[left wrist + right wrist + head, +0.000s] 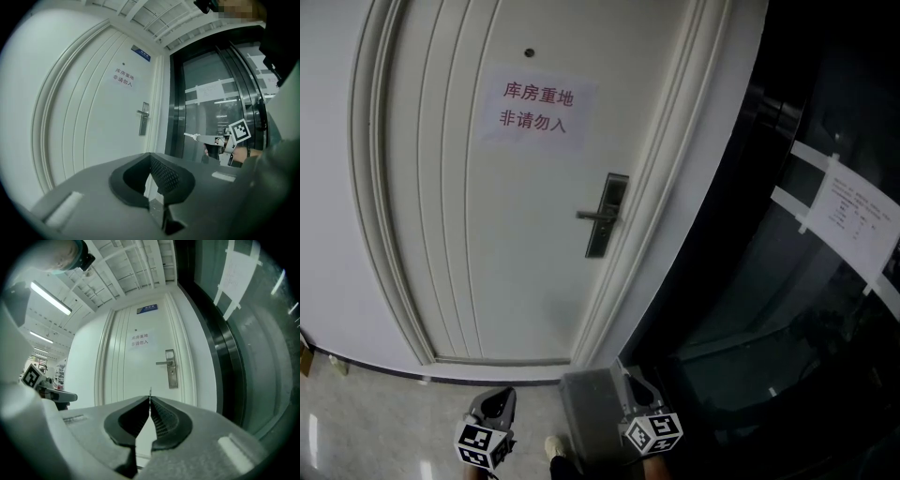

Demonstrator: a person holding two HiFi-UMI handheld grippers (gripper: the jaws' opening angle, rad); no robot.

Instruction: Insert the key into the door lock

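1. In the right gripper (149, 400), jaws pinched together on the thin key (150, 392), blade poking forward, aimed level at the door lock (171, 368), apparently for a straight push in.
2. Key well apart from the lock, with the closed white door (136, 376) ahead.
3. On the left gripper (150, 157), jaws together with nothing between them, held alongside, likely spare for the handle (140, 112).

The grey left tool (150, 155) and right tool (150, 399) each bear a black-and-white marker cube (652, 433) and dark ribbed pads (162, 422).
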